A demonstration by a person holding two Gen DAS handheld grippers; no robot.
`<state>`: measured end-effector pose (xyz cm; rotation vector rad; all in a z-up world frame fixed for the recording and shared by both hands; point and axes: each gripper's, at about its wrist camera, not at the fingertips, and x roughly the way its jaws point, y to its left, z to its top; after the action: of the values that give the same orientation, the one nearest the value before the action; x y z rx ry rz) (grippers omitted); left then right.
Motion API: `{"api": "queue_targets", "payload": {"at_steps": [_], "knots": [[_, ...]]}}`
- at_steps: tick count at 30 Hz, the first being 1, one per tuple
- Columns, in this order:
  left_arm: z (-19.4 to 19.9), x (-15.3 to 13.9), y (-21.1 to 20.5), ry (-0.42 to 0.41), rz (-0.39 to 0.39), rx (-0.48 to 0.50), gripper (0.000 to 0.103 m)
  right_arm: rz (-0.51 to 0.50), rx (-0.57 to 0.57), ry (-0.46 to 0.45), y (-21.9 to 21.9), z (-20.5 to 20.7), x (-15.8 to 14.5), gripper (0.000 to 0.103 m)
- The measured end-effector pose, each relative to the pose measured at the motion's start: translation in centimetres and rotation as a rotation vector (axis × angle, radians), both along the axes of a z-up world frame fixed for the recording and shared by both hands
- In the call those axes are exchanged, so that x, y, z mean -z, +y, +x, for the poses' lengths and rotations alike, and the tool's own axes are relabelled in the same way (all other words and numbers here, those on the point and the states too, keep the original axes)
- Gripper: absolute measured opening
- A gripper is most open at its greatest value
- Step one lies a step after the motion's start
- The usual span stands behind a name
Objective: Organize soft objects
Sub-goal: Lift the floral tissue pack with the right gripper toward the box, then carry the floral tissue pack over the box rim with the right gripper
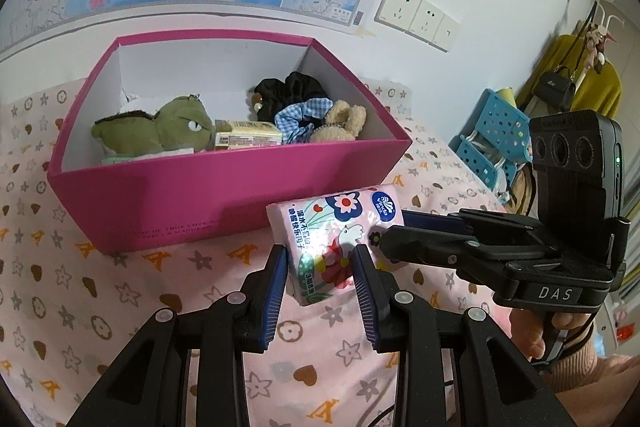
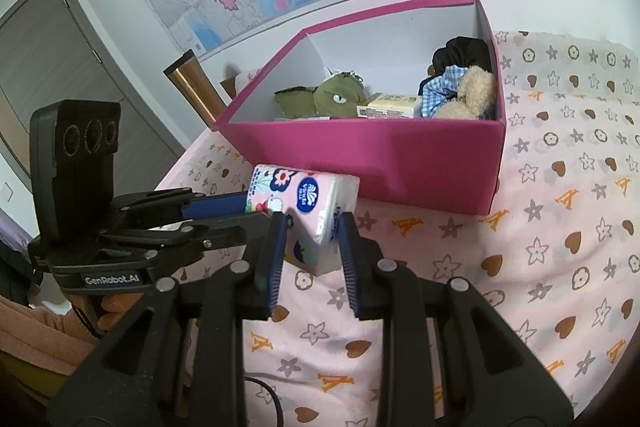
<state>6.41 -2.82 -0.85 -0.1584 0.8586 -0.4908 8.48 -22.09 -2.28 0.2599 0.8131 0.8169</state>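
Note:
A pink flowered tissue pack point(image 1: 336, 239) point(image 2: 312, 203) hangs just above the patterned sheet, in front of the magenta box point(image 1: 160, 203) point(image 2: 400, 163). My left gripper point(image 1: 320, 255) point(image 2: 252, 213) is shut on its lower end. My right gripper point(image 1: 390, 229) point(image 2: 312, 227) comes in from the side and is shut on the pack's other end. Inside the box lie a green plush toy point(image 1: 160, 131) point(image 2: 328, 99), a yellow tissue pack point(image 1: 248, 137) point(image 2: 396, 105), a black scrunchie point(image 1: 292, 91) point(image 2: 460, 55), a blue checked scrunchie point(image 1: 300, 119) point(image 2: 440, 87) and a beige plush bear point(image 1: 344, 123) point(image 2: 472, 95).
The pink sheet point(image 1: 100, 307) point(image 2: 560, 247) spreads around the box. A wall with a map stands right behind it. A blue perforated basket point(image 1: 492, 131) sits off the bed's right edge. A copper tumbler point(image 2: 196, 87) stands beyond the box's left corner, near a grey door point(image 2: 60, 67).

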Motion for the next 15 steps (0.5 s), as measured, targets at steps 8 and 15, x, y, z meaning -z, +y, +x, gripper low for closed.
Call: {"api": "queue_targets", "payload": {"at_steps": [8, 15], "knots": [[0.03, -0.40, -0.04, -0.014, 0.005, -0.001, 0.032, 0.003, 0.000, -0.009, -0.17, 0.18, -0.26, 0.030], [0.09, -0.60, -0.04, -0.022, 0.006, -0.002, 0.032, 0.006, -0.004, -0.016, -0.28, 0.46, -0.54, 0.030]]}}
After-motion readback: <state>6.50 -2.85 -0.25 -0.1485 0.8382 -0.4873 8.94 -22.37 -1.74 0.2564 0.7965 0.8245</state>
